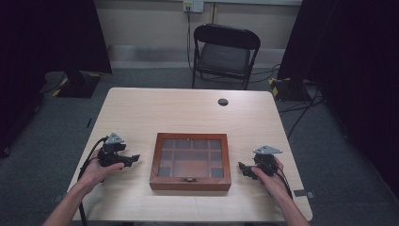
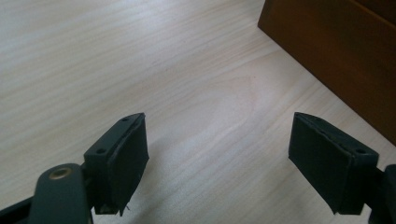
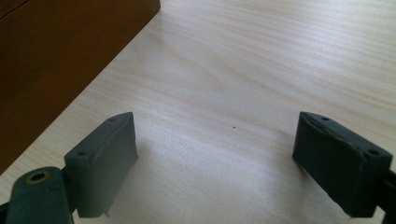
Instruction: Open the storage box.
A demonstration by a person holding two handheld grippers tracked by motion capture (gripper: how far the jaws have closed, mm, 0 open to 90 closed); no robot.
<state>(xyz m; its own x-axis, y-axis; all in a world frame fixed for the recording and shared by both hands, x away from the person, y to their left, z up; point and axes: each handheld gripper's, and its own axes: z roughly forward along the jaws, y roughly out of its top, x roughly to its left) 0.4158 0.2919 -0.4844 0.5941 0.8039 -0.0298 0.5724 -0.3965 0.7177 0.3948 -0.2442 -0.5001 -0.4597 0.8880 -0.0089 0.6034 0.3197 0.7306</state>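
Left gripper: I hold it low, jaws apart, beside the wooden box.
Right gripper: jaws apart, opposite side.
Table: pale wood; chair behind.

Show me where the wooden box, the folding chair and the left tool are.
wooden box [image 1: 190, 183]: high view, on its front wall.
folding chair [image 1: 224, 57]: high view, on its seat.
left tool [image 1: 134, 159]: high view, between its two tips.
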